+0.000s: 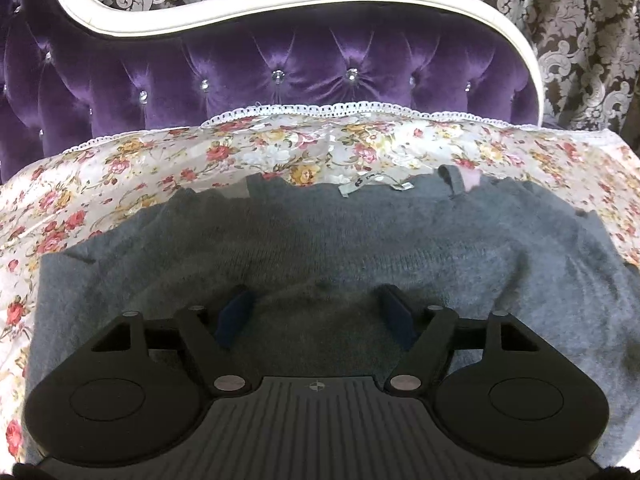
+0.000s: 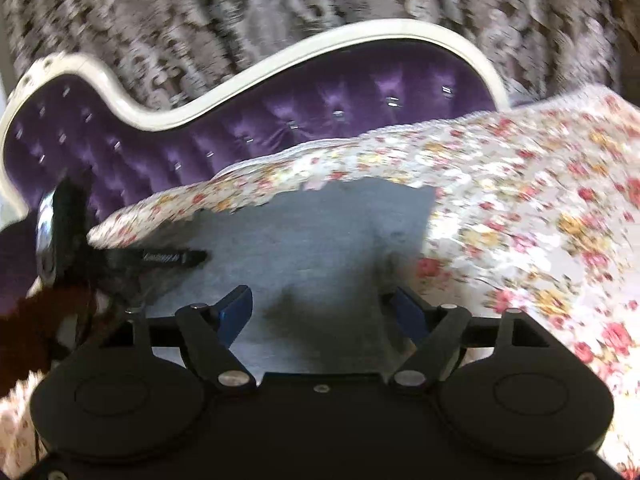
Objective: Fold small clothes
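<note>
Left wrist: left tongs (image 1: 316, 308) gape empty over grey sweater (image 1: 320, 240); right tongs (image 2: 316, 308) likewise, nothing gripped.

A grey knit garment (image 1: 328, 240) lies spread flat on the floral bedcover (image 1: 120, 184), its fuzzy fabric mostly smooth with a few shallow creases. Its far edge is uneven, with small white tags (image 1: 376, 188) and a short grey loop (image 1: 454, 182) showing there. In the right wrist view it shows as a blurred grey patch (image 2: 320, 248) with a straight right edge.
</note>
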`<state>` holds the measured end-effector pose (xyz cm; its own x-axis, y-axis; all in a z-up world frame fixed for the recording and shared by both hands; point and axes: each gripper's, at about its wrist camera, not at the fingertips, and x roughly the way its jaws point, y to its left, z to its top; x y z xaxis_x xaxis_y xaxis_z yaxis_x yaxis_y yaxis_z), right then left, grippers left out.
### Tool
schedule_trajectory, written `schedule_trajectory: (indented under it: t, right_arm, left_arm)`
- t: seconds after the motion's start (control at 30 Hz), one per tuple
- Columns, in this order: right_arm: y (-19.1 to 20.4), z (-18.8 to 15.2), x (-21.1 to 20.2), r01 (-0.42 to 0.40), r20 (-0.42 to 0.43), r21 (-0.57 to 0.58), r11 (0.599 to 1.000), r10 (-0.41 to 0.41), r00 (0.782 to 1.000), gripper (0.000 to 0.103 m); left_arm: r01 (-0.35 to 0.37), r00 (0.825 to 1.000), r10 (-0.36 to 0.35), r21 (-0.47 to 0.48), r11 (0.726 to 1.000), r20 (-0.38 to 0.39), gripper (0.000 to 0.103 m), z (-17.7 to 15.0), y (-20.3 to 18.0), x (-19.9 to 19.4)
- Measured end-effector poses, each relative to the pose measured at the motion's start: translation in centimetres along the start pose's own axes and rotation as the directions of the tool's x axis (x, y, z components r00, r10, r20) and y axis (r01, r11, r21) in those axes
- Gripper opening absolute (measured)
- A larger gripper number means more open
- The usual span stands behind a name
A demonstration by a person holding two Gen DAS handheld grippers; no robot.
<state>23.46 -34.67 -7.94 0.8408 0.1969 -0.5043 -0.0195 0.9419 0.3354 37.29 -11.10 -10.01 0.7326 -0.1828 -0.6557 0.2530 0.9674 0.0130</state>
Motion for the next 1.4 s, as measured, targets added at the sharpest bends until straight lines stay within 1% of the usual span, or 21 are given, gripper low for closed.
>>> schedule_trajectory:
  t: [0.07,0.1,0.2,0.3,0.37,0.47,0.53,0.6,0.73,0.83,0.87,0.93,1.0,1.03,1.07,1.13,1.17,1.27,1.3,1.37,1.4]
  right_arm:
    - [-1.2,0.0,0.2,-0.011,-0.007,0.045,0.999,0.011,1.000,0.089]
    - [-1.8,0.1,0.5,-0.021,-0.017,0.065,0.998,0.022,1.000,0.091]
    - [-3.4,0.2,1.6,-0.058,-0.060,0.119,0.991,0.066,0.996,0.092]
    - [-4.5,0.3,3.0,-0.099,-0.089,0.171,0.980,0.115,0.989,0.092]
    - [-5.2,0.6,4.0,-0.132,-0.102,0.214,0.968,0.157,0.982,0.093]
    - [-5.5,1.4,5.2,-0.178,-0.109,0.249,0.952,0.210,0.971,0.095]
    - [-5.7,1.9,6.4,-0.221,-0.124,0.281,0.934,0.264,0.956,0.095]
    - [-5.8,2.3,7.5,-0.246,-0.125,0.308,0.919,0.295,0.947,0.096]
    - [-5.5,3.2,9.2,-0.258,-0.132,0.315,0.913,0.312,0.941,0.096]
    - [-5.0,3.5,9.7,-0.244,-0.144,0.284,0.927,0.293,0.945,0.095]
    - [-4.7,3.6,9.7,-0.232,-0.153,0.268,0.935,0.279,0.948,0.093]
    - [-4.2,3.6,9.5,-0.187,-0.175,0.219,0.958,0.227,0.958,0.082]
    - [-3.7,3.7,9.3,-0.139,-0.195,0.152,0.979,0.167,0.966,0.062]
    - [-3.5,3.7,9.1,-0.115,-0.203,0.123,0.986,0.138,0.969,0.059]
    - [-3.7,3.6,9.0,-0.105,-0.206,0.113,0.988,0.127,0.970,0.054]
    - [-4.5,3.6,8.9,-0.120,-0.199,0.154,0.981,0.149,0.969,0.053]
    - [-5.0,3.6,8.9,-0.124,-0.195,0.179,0.976,0.158,0.968,0.050]
    - [-6.0,3.4,8.7,-0.134,-0.181,0.230,0.964,0.178,0.967,0.044]
    - [-6.3,3.3,8.7,-0.141,-0.176,0.242,0.960,0.187,0.967,0.044]
    - [-6.5,3.3,8.8,-0.150,-0.170,0.265,0.952,0.200,0.965,0.044]
    - [-6.6,3.3,8.8,-0.153,-0.169,0.276,0.949,0.205,0.964,0.044]
  left_arm:
    - [0.002,1.000,-0.003,-0.001,1.000,-0.021,0.072,0.3,0.0,0.2]
    - [0.009,0.999,-0.009,-0.007,1.000,-0.034,0.073,0.5,0.1,0.3]
    - [0.020,0.998,-0.021,-0.005,1.000,-0.067,0.073,1.0,0.3,0.6]
    - [0.021,0.996,-0.021,-0.005,1.000,-0.082,0.073,1.2,0.3,0.7]
    - [0.018,0.996,-0.018,-0.004,1.000,-0.087,0.074,1.2,0.3,0.8]
    - [0.016,0.996,-0.016,-0.001,1.000,-0.093,0.074,1.3,0.2,0.9]
    - [0.017,0.995,-0.018,-0.002,1.000,-0.095,0.074,1.3,0.3,0.9]
    - [0.018,0.995,-0.018,-0.001,1.000,-0.094,0.074,1.3,0.3,0.9]
    - [0.017,0.996,-0.017,0.000,1.000,-0.093,0.074,1.4,0.2,0.9]
    - [0.018,0.995,-0.018,0.000,1.000,-0.103,0.074,1.6,0.2,0.9]
    - [0.020,0.994,-0.020,0.000,1.000,-0.110,0.073,1.9,0.2,0.9]
    - [0.034,0.991,-0.037,-0.022,0.999,-0.131,0.072,2.7,0.4,0.8]
    - [0.058,0.988,-0.069,-0.084,0.995,-0.135,0.070,3.7,1.0,0.9]
    - [0.061,0.989,-0.075,-0.107,0.992,-0.128,0.068,4.3,1.1,1.1]
    - [0.056,0.990,-0.071,-0.118,0.991,-0.122,0.066,4.7,1.0,1.3]
    - [0.051,0.990,-0.065,-0.107,0.993,-0.124,0.066,5.1,0.4,2.2]
    - [0.042,0.989,-0.055,-0.092,0.995,-0.140,0.066,5.0,-0.1,2.8]
    - [-0.029,0.992,0.029,0.007,1.000,-0.119,0.068,4.2,-1.8,3.8]
    - [-0.036,0.992,0.037,0.011,0.999,-0.121,0.067,4.3,-2.0,3.7]
    - [-0.021,0.990,0.020,-0.007,1.000,-0.139,0.066,4.6,-1.6,3.5]
    - [-0.009,0.990,0.007,-0.018,1.000,-0.143,0.062,4.7,-1.3,3.1]
